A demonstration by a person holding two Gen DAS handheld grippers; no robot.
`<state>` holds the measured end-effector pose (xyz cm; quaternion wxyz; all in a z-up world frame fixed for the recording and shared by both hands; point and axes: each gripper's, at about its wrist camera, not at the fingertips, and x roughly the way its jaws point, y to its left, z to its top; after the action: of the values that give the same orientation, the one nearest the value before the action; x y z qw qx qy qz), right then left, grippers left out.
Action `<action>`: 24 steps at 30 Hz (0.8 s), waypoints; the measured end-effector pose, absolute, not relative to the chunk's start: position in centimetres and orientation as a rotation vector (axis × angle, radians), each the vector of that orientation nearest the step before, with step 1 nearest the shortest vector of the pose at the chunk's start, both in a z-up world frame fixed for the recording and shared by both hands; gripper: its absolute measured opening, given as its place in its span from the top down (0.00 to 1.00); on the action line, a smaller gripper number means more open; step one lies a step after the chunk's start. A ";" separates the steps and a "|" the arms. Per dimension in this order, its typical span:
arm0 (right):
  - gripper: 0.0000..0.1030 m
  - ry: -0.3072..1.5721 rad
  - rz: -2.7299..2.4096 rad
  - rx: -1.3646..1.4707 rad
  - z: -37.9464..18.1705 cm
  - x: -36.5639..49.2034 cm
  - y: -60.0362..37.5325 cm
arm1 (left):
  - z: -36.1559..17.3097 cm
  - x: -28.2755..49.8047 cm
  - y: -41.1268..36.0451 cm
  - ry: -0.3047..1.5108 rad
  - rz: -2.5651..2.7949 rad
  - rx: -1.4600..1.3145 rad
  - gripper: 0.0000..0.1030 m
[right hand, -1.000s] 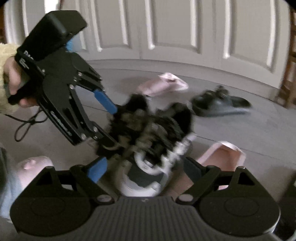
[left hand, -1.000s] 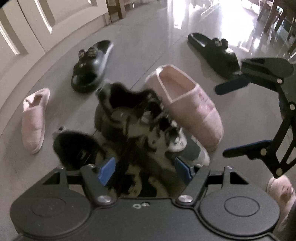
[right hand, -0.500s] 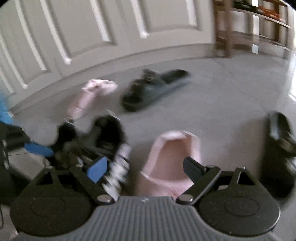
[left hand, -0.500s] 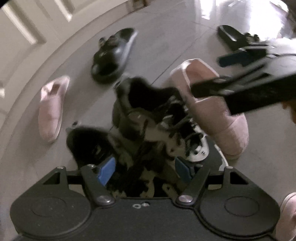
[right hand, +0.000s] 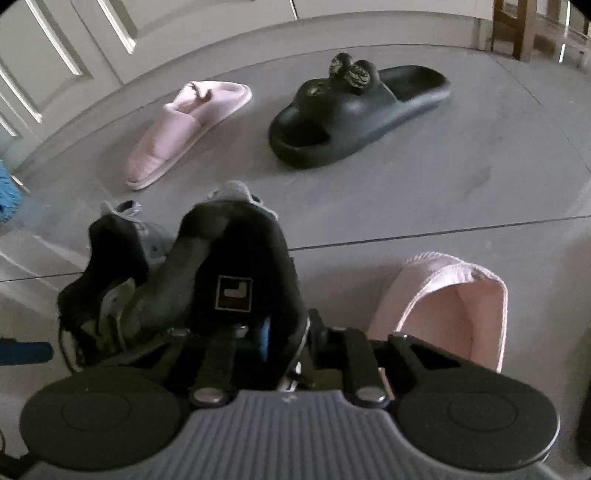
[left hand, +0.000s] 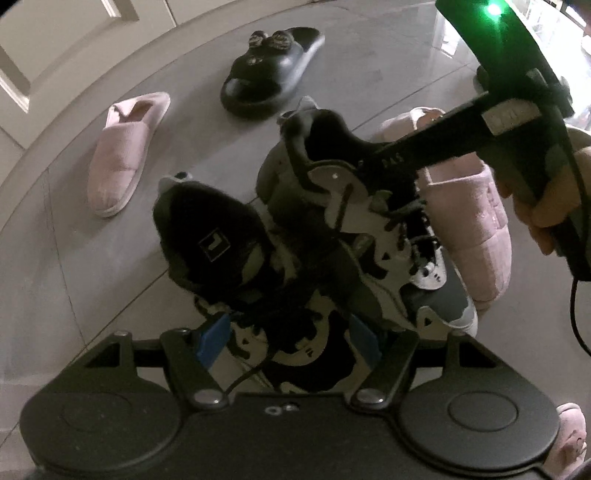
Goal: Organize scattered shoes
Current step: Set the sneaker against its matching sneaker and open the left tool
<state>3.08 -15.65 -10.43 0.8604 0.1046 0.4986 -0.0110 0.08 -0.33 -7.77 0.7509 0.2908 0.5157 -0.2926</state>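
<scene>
Two black, white and grey high-top sneakers lie side by side on the grey floor. The near sneaker (left hand: 214,236) has its toe between the blue pads of my left gripper (left hand: 288,338), which press its sides. My right gripper (right hand: 273,332) is shut on the collar of the other sneaker (right hand: 236,273), one pad inside the opening. In the left wrist view that right gripper (left hand: 373,166) reaches in from the upper right, held by a hand (left hand: 550,206). The left-held sneaker (right hand: 107,280) shows at the right wrist view's left.
A pink slipper (left hand: 118,155) and a black slide (left hand: 269,74) lie farther off near the white doors (right hand: 55,55). A second pink slipper (left hand: 469,221) rests against the right-held sneaker. Wooden furniture legs (right hand: 517,29) stand at the far right. A blue object (right hand: 7,192) is at the left edge.
My right gripper swung in from the right, then shut on the far sneaker's collar. The left gripper kept the near sneaker between its pads and tilted toward the doors.
</scene>
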 end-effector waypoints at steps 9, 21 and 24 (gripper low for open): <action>0.84 1.064 -0.068 0.055 -9.5 2.3 -16.1 | -7.9 1.0 0.0 1.131 -0.641 0.607 0.30; 0.83 1.095 -0.004 0.136 -9.1 5.4 -12.8 | -7.0 1.9 1.4 1.116 -0.614 0.562 0.30; 0.67 1.144 -0.037 0.160 -9.5 5.5 -13.0 | -6.7 2.3 2.0 1.113 -0.597 0.546 0.30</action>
<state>5.50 -12.99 -9.47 0.8377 0.0756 0.5406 -0.0174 2.29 2.00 -6.66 0.7726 0.2519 0.5134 -0.2757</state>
